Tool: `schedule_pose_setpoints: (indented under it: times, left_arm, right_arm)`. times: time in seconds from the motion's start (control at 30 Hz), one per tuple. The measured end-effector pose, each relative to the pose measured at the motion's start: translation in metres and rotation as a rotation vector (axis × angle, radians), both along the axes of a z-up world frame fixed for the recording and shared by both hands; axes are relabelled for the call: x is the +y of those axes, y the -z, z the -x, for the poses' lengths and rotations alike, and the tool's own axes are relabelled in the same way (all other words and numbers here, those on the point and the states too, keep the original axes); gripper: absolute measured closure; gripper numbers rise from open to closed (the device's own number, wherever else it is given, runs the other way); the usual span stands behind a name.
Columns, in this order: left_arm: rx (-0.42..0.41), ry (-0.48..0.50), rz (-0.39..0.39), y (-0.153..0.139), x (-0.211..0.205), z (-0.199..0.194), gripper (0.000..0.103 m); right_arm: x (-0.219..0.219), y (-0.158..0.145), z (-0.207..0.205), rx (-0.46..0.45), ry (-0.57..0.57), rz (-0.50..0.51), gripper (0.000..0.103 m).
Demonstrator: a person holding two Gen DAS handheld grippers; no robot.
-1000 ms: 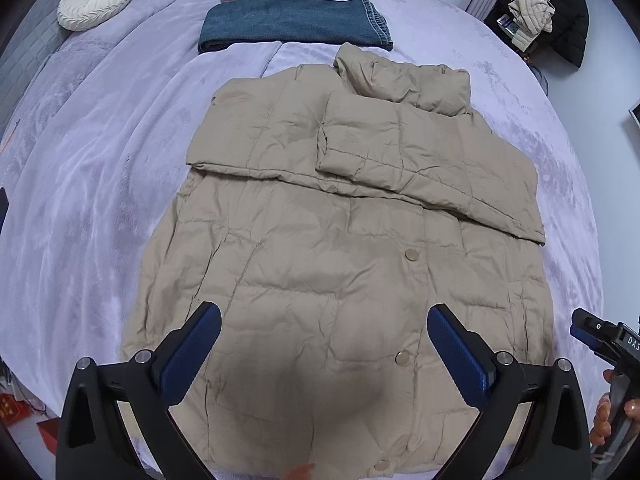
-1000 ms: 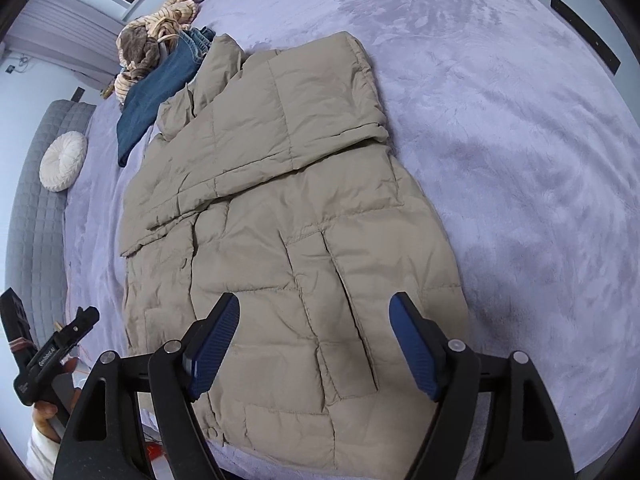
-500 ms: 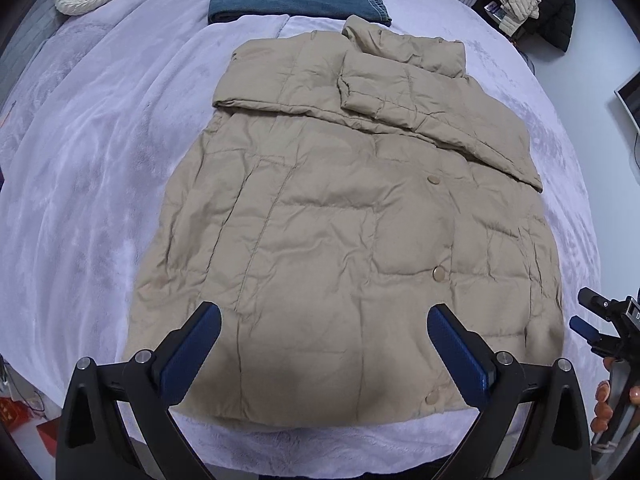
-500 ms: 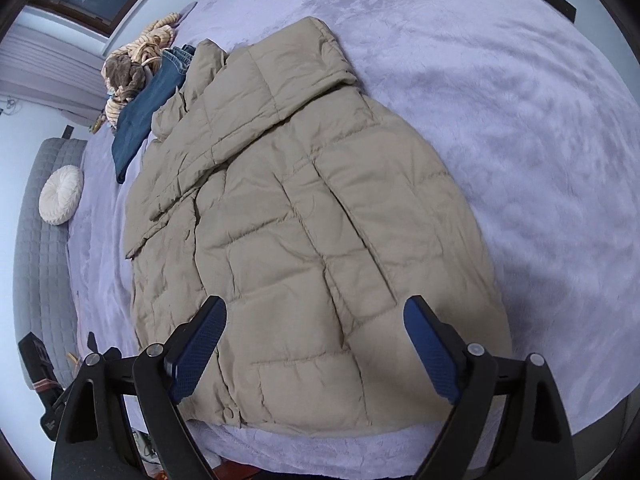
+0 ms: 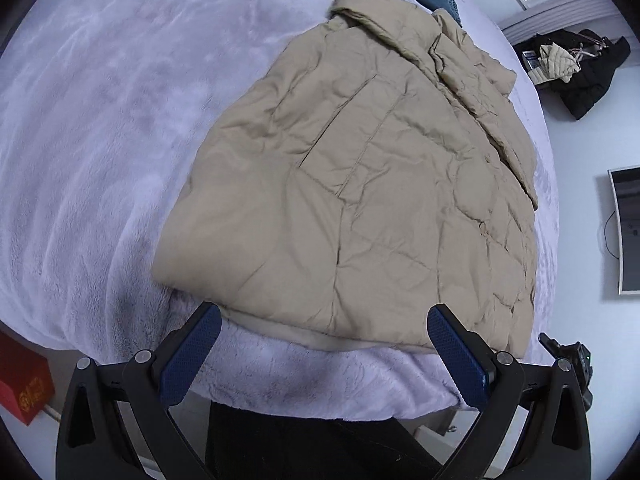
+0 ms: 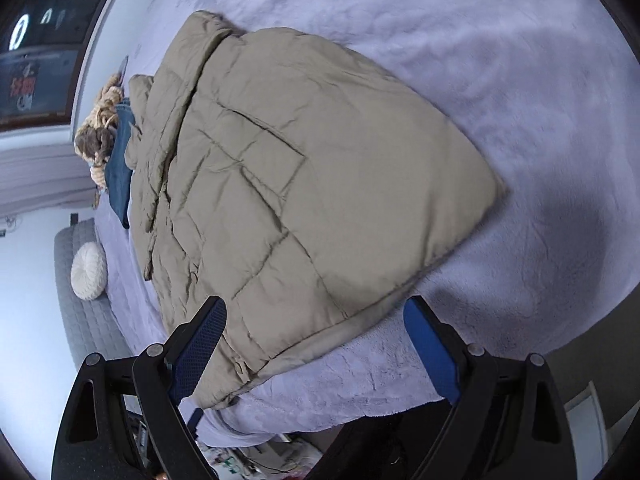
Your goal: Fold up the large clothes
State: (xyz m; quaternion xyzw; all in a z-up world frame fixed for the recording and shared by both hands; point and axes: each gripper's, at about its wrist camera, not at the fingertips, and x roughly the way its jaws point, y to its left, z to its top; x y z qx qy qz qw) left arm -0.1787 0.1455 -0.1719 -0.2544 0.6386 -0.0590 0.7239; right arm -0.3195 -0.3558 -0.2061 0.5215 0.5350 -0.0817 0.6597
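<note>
**Now for the hem of the puffy coat**

Left to right: my left claw [image 5: 324,344] hangs with its jaws apart and empty, just short of the hem of the tan coat [image 5: 380,184], which lies flat on the bed [image 5: 80,140] with its sleeves folded across the chest. My right claw [image 6: 316,338], also wide and empty, straddles the near hem corner. I judge the coat light, soft, springy and slightly slick; I'd pinch both bottom corners deep.
</note>
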Motion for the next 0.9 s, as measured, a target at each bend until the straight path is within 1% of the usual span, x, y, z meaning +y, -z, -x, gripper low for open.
schedule_pose_setpoints:
  times: [0.1, 0.23, 0.33, 0.47, 0.53, 0.57, 0.6, 0.63, 0.67, 0.7, 0.73, 0.77, 0.8, 0.83, 0.87, 0.9]
  left_arm:
    - [0.034, 0.005, 0.034, 0.014, 0.003, 0.007, 0.000]
    - [0.082, 0.003, 0.100, 0.035, -0.002, 0.009, 0.000]
    - [0.072, -0.002, 0.109, 0.042, -0.008, 0.002, 0.000]
    - [0.035, -0.062, 0.172, 0.041, -0.013, -0.016, 0.000]
    - [0.026, -0.068, 0.174, 0.042, -0.015, -0.025, 0.000]
    - [0.023, -0.069, 0.169, 0.043, -0.018, -0.029, 0.007]
    - [0.023, -0.067, 0.162, 0.043, -0.020, -0.033, 0.022]
    - [0.024, -0.060, 0.158, 0.043, -0.022, -0.036, 0.034]
    - [0.026, -0.051, 0.151, 0.044, -0.023, -0.038, 0.059]
    - [0.027, -0.042, 0.141, 0.044, -0.023, -0.040, 0.079]
    - [0.020, -0.036, 0.138, 0.043, -0.023, -0.041, 0.084]
    - [0.003, -0.036, 0.135, 0.039, -0.022, -0.042, 0.084]
    - [-0.016, -0.035, 0.129, 0.034, -0.021, -0.043, 0.090]
    - [-0.031, -0.030, 0.124, 0.029, -0.019, -0.044, 0.090]
    - [-0.048, -0.027, 0.118, 0.023, -0.018, -0.045, 0.090]
    - [-0.067, -0.022, 0.115, 0.016, -0.017, -0.046, 0.090]
  right_arm:
    - [-0.002, 0.014, 0.006, 0.012, 0.045, -0.044, 0.011]
    - [0.000, 0.028, 0.008, 0.024, 0.082, -0.084, 0.011]
    - [0.000, 0.034, 0.006, 0.027, 0.093, -0.098, 0.011]
    - [-0.001, 0.040, 0.001, 0.010, 0.125, -0.121, 0.011]
    - [-0.002, 0.042, -0.003, -0.006, 0.148, -0.143, 0.011]
    - [-0.002, 0.043, -0.005, -0.014, 0.158, -0.156, 0.011]
    - [-0.002, 0.043, -0.006, -0.023, 0.166, -0.169, 0.011]
    - [-0.002, 0.043, -0.007, -0.030, 0.172, -0.178, 0.011]
    - [-0.002, 0.042, -0.008, -0.032, 0.177, -0.183, 0.013]
    - [-0.002, 0.042, -0.009, -0.033, 0.183, -0.185, 0.018]
    - [-0.002, 0.042, -0.010, -0.032, 0.186, -0.190, 0.030]
    - [-0.003, 0.043, -0.009, -0.030, 0.189, -0.201, 0.047]
    - [-0.005, 0.045, -0.007, -0.019, 0.190, -0.204, 0.059]
    - [-0.005, 0.046, -0.007, -0.001, 0.186, -0.195, 0.085]
    - [-0.006, 0.045, -0.008, 0.004, 0.182, -0.180, 0.091]
    - [-0.005, 0.041, -0.010, 0.000, 0.172, -0.159, 0.093]
